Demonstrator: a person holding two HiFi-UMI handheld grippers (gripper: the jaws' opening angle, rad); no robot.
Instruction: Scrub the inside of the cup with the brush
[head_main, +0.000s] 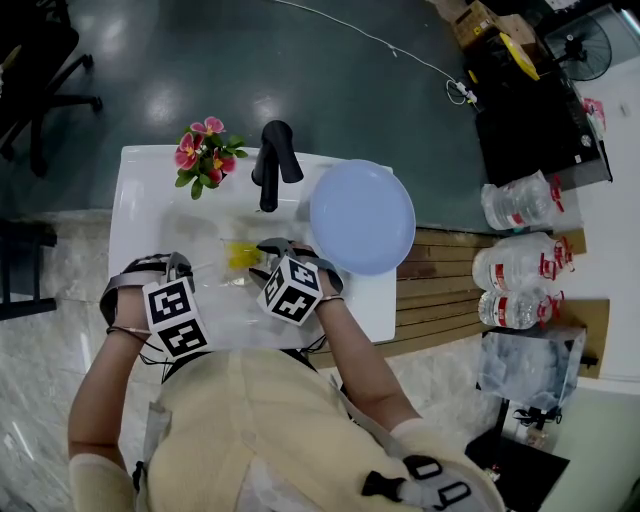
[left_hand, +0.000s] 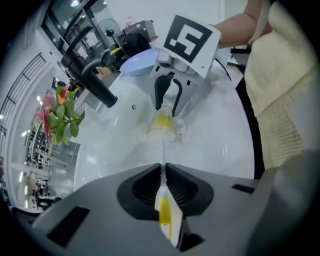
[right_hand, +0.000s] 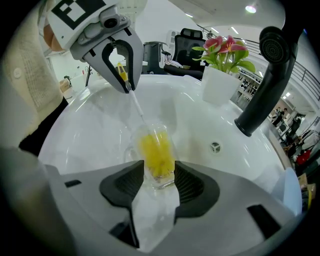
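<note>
Sink (head_main: 150, 205), white and wide, is bordered by a blue plate (head_main: 362, 216) laid over its right edge, a black faucet (head_main: 272, 160) at the back edge and flowers (head_main: 205, 152) at the back left corner. Over the middle of the sink the right gripper (right_hand: 159, 182) is closed on the clear cup (right_hand: 156, 142). Its pads are pressed against the glass near the base, and the mouth is turned toward the left gripper (left_hand: 163, 172). That gripper's jaws are pinched together on the handle of the brush (left_hand: 167, 212), and the yellow bristles are seen deep inside the cup. Scrubbing is judged to be under way. It is done well if the brush is twisted and slid along the wall down to the bottom. The cup should be gripped firmly enough not to slip, and the handle lined up with the cup so that the rim is not levered.
</note>
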